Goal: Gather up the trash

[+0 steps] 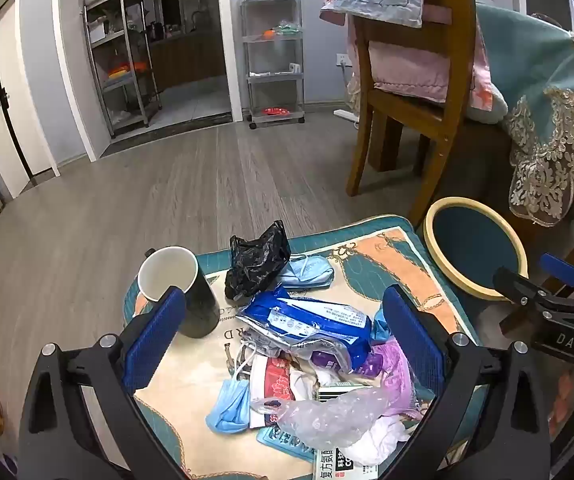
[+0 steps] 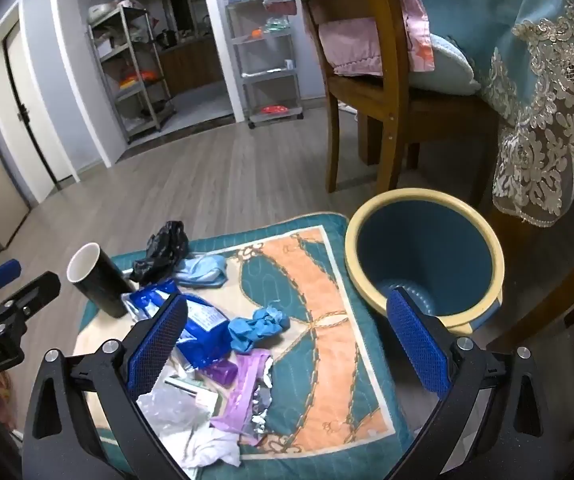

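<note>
hovering both tools tilted down, you kept the left gripper [image 1: 283, 320] and right gripper [image 2: 287, 332] spread wide and empty, since the trash pile [image 1: 307, 368] lay lower centre and the bin [image 2: 423, 256] waited at right.

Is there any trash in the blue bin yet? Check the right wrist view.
No: the blue bin shows only its bare ribbed bottom, and the trash pile lies on the mat.

Crumpled wrappers, masks and bags [image 1: 311, 360] lie heaped on the mat beside an apparently empty blue bin [image 2: 423, 256].
</note>
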